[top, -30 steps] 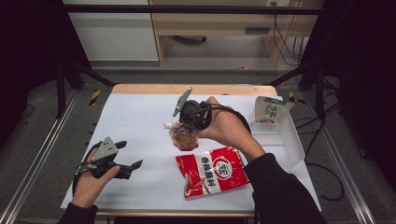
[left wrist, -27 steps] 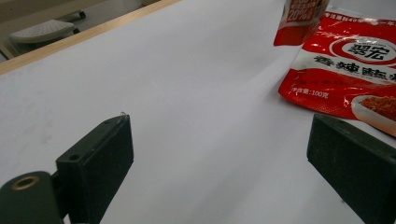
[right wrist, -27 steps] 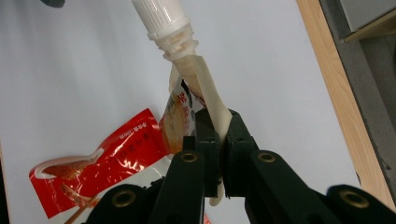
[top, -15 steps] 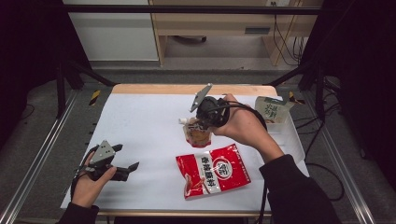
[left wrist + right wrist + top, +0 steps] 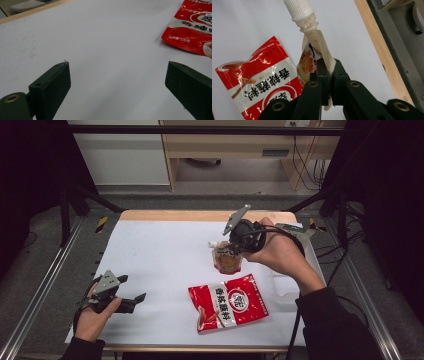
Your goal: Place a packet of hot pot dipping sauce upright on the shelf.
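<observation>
While the right hand-held gripper [image 5: 231, 247] is carrying the spouted pouch [image 5: 227, 259] rightward across the white tabletop [image 5: 160, 250], the item is now hanging above the far edge of the red seasoning packet [image 5: 228, 302] — a second ago it was nearer the tabletop's middle, half a second ago partway over. Judged from that drift, the pouch is being moved toward the right-hand side, where a clear container [image 5: 287, 282] and a small carton [image 5: 299, 231] are standing; a set-down there looks likely but is not yet begun.

Item held: spouted pouch [image 5: 312, 56], white screw cap [image 5: 298, 10] uppermost in the right gripper view, printed body hanging below. The right hand-held gripper [image 5: 328, 72] is pinching the flat seam just under the spout, jaws closed tight on it with the seam sandwiched between them; the pouch is extending beyond the jaw tips, clear of the tabletop.

Item at rest: red seasoning packet [image 5: 259, 82], lying flat, near the pouch but apart from it.

Left hand-held gripper [image 5: 132, 301] — resting low at the near left corner, jaws spread wide and gripping nothing, well apart from the pouch; red seasoning packet [image 5: 192, 27] lying beyond it.
</observation>
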Motion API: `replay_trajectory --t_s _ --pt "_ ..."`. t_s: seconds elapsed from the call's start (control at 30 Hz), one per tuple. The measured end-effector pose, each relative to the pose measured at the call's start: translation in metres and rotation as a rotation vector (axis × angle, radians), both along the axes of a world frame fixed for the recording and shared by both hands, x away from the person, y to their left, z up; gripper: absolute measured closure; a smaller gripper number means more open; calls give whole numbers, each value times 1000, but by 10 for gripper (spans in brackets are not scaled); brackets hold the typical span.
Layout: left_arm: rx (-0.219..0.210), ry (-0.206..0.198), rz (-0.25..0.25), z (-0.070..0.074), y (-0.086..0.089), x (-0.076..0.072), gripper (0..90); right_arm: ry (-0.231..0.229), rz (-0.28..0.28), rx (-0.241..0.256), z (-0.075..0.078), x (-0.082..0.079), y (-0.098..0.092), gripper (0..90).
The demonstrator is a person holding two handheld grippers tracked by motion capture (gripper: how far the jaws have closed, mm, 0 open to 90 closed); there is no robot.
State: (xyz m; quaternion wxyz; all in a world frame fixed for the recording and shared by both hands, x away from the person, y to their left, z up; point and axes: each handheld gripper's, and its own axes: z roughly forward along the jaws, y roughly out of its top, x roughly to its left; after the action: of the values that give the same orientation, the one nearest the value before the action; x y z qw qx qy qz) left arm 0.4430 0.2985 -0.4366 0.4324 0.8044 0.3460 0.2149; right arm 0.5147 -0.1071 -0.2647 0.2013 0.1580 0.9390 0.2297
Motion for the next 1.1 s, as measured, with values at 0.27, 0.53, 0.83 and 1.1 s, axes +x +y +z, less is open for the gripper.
replay_trajectory --t_s 0.27,0.53,0.83,1.1 --pt "2 1 0 0 1 0 63 1 -35 11 0 3 -17 873" --pt "4 3 -2 0 1 0 63 -6 -58 12 4 4 -34 873" --pt "1 5 0 -1 1 0 63 -11 -83 17 7 3 -49 873" --pt "2 8 -2 -1 1 0 63 -21 -103 27 12 1 -61 873"
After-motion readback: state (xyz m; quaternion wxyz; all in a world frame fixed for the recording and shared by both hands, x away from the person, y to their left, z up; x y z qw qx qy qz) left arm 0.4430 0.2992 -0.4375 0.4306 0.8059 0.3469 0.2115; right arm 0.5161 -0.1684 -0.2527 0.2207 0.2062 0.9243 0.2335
